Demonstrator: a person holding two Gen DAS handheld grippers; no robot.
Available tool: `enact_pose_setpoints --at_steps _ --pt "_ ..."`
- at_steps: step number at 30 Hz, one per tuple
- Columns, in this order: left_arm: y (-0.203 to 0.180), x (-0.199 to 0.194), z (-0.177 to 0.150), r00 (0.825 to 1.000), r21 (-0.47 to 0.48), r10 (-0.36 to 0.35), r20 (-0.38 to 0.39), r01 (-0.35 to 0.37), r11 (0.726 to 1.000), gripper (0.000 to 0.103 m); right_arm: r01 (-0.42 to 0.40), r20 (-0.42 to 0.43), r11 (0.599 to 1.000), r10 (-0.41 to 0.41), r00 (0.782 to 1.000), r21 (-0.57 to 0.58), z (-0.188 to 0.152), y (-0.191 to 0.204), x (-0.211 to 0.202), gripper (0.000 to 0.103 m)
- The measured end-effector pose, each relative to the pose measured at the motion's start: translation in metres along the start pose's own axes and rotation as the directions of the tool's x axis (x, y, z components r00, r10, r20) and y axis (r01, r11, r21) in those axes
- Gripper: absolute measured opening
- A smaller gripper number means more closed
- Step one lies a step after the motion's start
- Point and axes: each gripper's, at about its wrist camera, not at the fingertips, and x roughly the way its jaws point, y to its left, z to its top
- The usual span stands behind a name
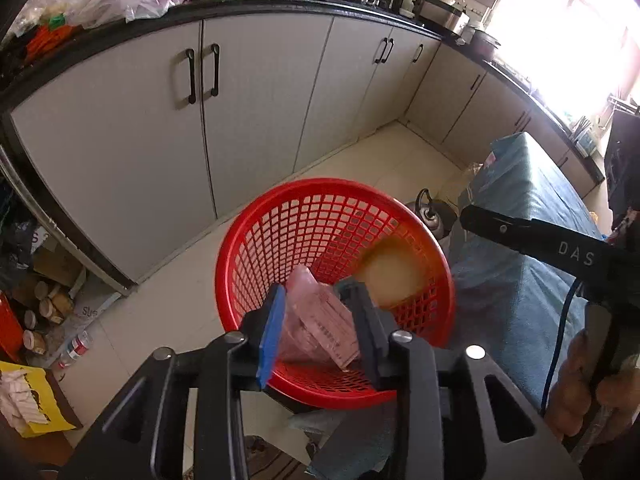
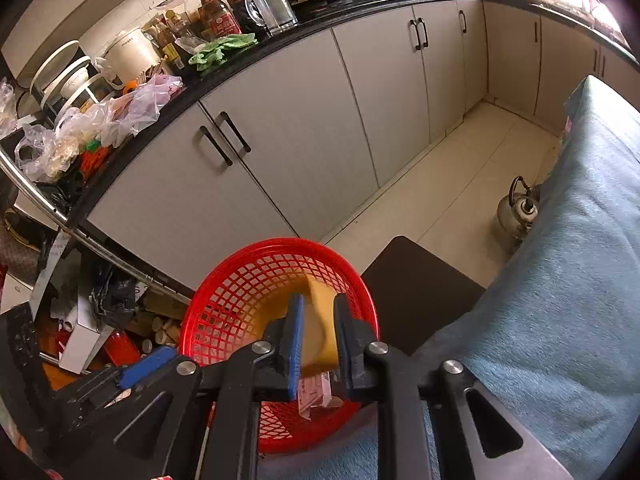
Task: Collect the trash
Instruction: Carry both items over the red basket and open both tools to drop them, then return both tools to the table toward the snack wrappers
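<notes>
The pink wrapper (image 1: 320,320) sits between the fingers of the left tongs (image 1: 320,320), held over the open mouth of the red basket (image 1: 240,248). It looks like a thin printed plastic packet, crumpled and partly see-through, so I judge it very light, limp and a little slippery; it has no stiffness of its own and will fold wherever it is pinched. The left tongs appear clamped on it across its middle, the blue pad on one side and the dark finger on the other, which seems a sound hold for something so flimsy; a pinch at a loose corner would more likely let it slide out. Once let go it should flutter rather than drop straight, so a release low inside the rim would be safer. The right tongs (image 2: 318,332) are close together but not touching, with nothing clearly gripped; through the gap shows the basket's yellowish bottom, and a scrap of pink printed wrapper (image 2: 316,394) shows just below them. The basket is a stiff mesh tub, light and easy to tip, standing beside a blue cloth (image 2: 560,300). Beyond lie the tiled floor, a kettle (image 2: 518,210), and white cabinets under a cluttered counter (image 2: 280,38).
</notes>
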Motion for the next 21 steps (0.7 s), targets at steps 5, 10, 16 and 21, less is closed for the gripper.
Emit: enact_pose_setpoints --at_steps 5,10,16,21 --pt "-0.007 -0.009 0.002 1.000 0.014 0.012 0.020 -0.012 1.000 0.036 -0.003 0.031 1.000 0.003 1.000 0.008 -0.001 -0.004 -0.014 0.030" --pt "-0.023 -0.018 0.001 0.998 0.048 0.031 0.048 -0.033 0.998 0.042 0.003 0.078 0.999 -0.005 0.997 0.035 -0.008 -0.015 -0.039 0.039" --pt "-0.053 -0.031 -0.004 0.993 0.115 0.071 0.093 -0.081 0.990 0.049 0.041 0.127 0.997 -0.048 0.991 0.059 -0.025 -0.038 -0.075 0.042" --pt "-0.079 -0.044 -0.011 0.985 0.166 0.098 0.141 -0.121 0.979 0.058 0.086 0.168 0.993 -0.097 0.981 0.076 -0.044 -0.057 -0.106 0.047"
